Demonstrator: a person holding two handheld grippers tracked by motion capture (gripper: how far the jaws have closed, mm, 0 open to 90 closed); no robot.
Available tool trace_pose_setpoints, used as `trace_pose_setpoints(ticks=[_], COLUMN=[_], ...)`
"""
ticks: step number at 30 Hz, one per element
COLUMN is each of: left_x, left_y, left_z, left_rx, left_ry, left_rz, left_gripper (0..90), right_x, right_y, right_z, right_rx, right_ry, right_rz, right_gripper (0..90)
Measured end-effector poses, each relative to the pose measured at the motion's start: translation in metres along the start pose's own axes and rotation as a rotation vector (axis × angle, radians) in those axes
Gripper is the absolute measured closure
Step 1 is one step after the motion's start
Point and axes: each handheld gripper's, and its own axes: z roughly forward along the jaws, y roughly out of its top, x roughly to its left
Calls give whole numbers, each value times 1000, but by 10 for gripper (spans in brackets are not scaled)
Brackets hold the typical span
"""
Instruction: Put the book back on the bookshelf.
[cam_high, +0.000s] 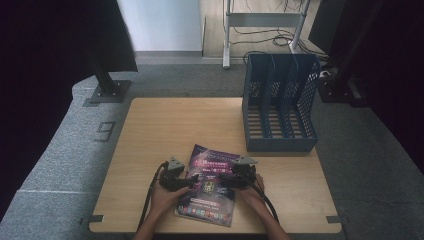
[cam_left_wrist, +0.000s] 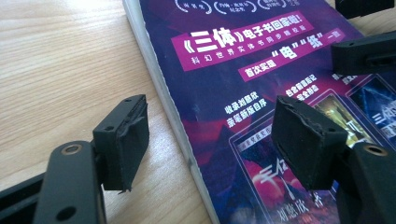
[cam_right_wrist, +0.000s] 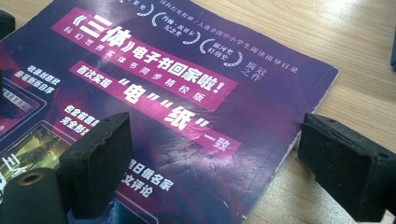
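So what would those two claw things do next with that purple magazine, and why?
Probably close both sets of jaws on the magazine's side edges. The left gripper and right gripper are each open and straddling an edge, one jaw over the cover, one over the table. The magazine lies flat, ungripped.

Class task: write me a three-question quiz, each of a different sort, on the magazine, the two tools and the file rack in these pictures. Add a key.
1. True or false: the magazine lies flat on the table.
2. The left tool straddles the magazine's: A) spine edge B) top corner C) middle.
3. Fill in: the blue file rack has ___ compartments, all empty.

Key: 1 true; 2 A; 3 three. The right tool, open as well, straddles the opposite edge.
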Motion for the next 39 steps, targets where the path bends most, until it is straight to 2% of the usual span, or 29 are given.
trace_pose_setpoints(ticks=[7,9,12,16,22,26,30,32,34,36,37,39], left_x=[-2,-4,-7,-5,-4,-5,-6,-10,-13,-16,-19,-19], left_y=[2,3,2,2,3,4,6,9,12,13,13,13], left_z=[8,10,11,10,7,5,-3,-9,-11,-11,-10,-9], left_rx=[7,4,3,-3,-24,-32,-78,-105,-112,-121,-121,-110], left_ry=[0,-13,0,-14,-13,-15,-60,-91,-141,-148,-129,-118], left_rz=[-14,-19,-11,-36,-56,-57,-80,-72,-64,-58,-42,-30], left_gripper=[270,268,264,276,321,330,330,330,334,342,345,347], right_x=[0,0,0,0,2,2,2,2,2,2,2,2], right_y=[0,0,0,-1,-1,-1,-1,-1,-1,-1,-1,-1], right_z=[0,0,0,0,0,-1,-1,-1,-1,-1,-1,-1], right_rx=[-1,-3,-2,-4,-10,-8,-9,-9,-9,-11,-11,-12], right_ry=[-1,-2,-3,-4,-11,-11,-9,-9,-9,-11,-12,-13], right_rz=[-2,-1,-2,-1,-7,-10,-11,-12,-11,-12,-12,-15], right_gripper=[98,98,99,99,102,103,104,104,105,106,107,107])
